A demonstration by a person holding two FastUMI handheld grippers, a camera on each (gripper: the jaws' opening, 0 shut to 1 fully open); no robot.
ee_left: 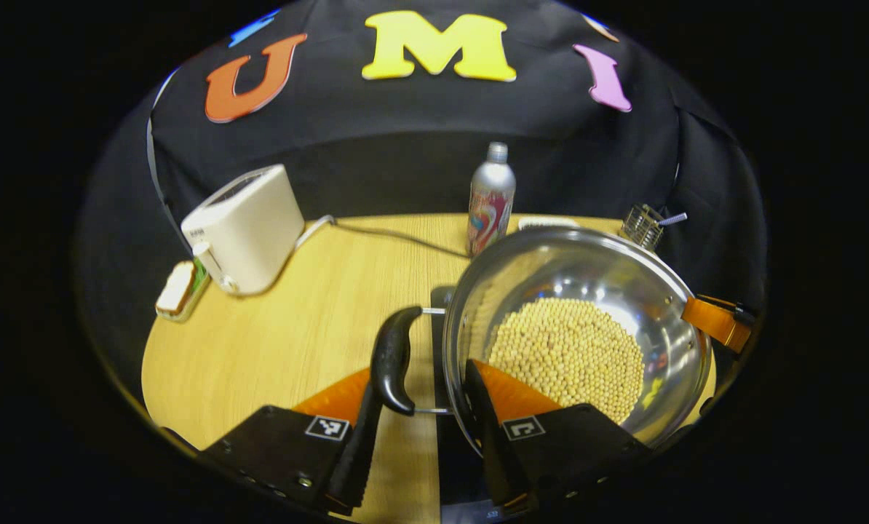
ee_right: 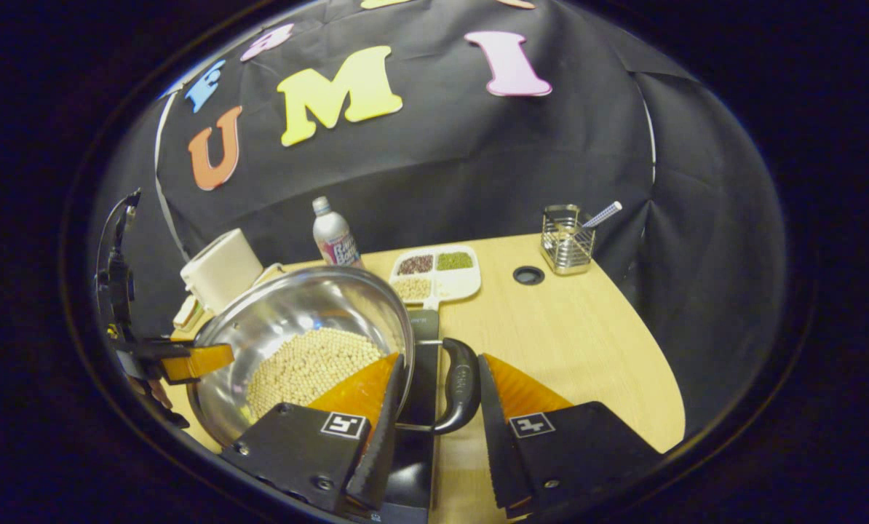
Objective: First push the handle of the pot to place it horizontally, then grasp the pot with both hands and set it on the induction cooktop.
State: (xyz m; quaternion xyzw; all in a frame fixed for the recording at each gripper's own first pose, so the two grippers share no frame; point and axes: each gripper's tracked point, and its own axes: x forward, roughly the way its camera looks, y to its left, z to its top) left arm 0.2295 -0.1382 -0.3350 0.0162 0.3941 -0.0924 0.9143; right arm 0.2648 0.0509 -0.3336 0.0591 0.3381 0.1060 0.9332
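A white toaster (ee_left: 241,227) stands at the far left of the wooden worktop (ee_left: 311,327), its cord (ee_left: 398,236) trailing toward a metal bottle (ee_left: 490,199). A divided tray of grains (ee_right: 434,274), a grommet hole (ee_right: 528,275) and a wire utensil holder (ee_right: 566,239) occupy the far right.

Wooden table (ee_right: 594,342), black cloth wall (ee_right: 442,167) behind.
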